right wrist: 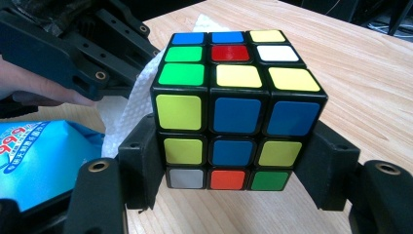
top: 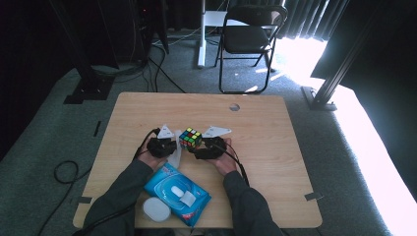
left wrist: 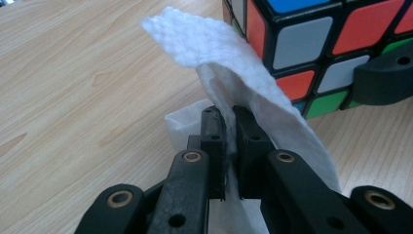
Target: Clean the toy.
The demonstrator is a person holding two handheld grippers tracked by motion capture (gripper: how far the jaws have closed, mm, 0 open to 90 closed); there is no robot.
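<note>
While the blue wet-wipe pack (top: pixel 177 192) and its round white lid (top: pixel 156 210) lie at the near table (top: pixel 275 142) edge, the left gripper (left wrist: pixel 229 129) pinches a white wipe (left wrist: pixel 229 58) between jaws pressed together, its free end draped against the Rubik's cube (right wrist: pixel 236 114). To the right, the right gripper (right wrist: pixel 234 170) clamps the cube's bottom layer by two opposite sides (seemingly just above the wood). If wiping pushes sideways, that low grip could let the cube twist or slip out; the limp wipe could also slide from its pinch.
</note>
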